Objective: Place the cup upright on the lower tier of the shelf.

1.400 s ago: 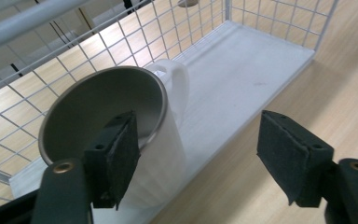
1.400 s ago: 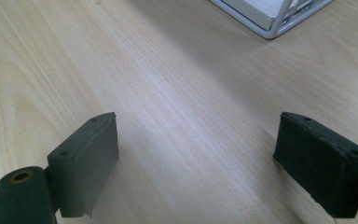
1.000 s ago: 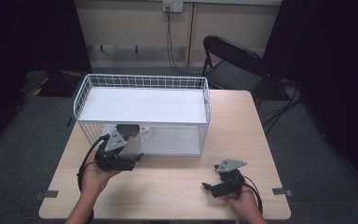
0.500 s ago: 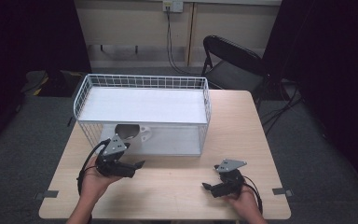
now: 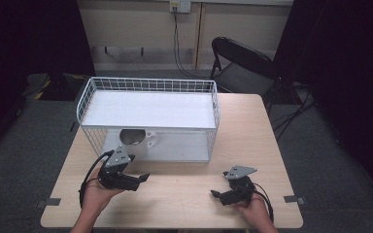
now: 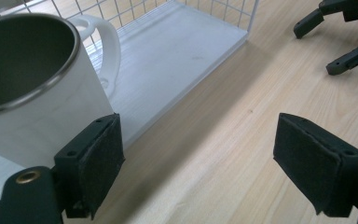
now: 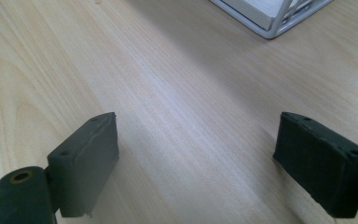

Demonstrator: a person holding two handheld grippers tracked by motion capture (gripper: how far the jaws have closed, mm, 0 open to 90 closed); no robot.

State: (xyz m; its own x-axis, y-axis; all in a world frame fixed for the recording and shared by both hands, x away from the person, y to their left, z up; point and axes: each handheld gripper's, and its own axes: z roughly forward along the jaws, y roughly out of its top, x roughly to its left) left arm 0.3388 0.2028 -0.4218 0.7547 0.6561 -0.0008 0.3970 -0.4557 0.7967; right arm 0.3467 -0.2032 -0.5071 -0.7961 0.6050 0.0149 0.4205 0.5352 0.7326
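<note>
A white mug [image 5: 135, 137] with a steel-grey inside stands on the lower shelf of a white wire rack [image 5: 145, 127], its handle to the right. In the left gripper view the mug [image 6: 37, 93] is close on the left, just beyond the left jaw and outside the gap. My left gripper [image 5: 138, 168] is open over the table in front of the rack, with nothing between its jaws [image 6: 200, 158]. Near the table's front right, my right gripper [image 5: 217, 195] is open and low over bare wood [image 7: 198, 158].
The rack spans the back middle of the wooden table [image 5: 272, 145], and its lower board [image 6: 177, 51] meets the tabletop. One rack corner [image 7: 270, 14] shows ahead of the right gripper. A black folding chair [image 5: 243, 68] stands behind the table.
My left gripper has drawn back from the rack toward the table's front edge, uncovering the mug on the lower shelf. The right gripper has not moved.
</note>
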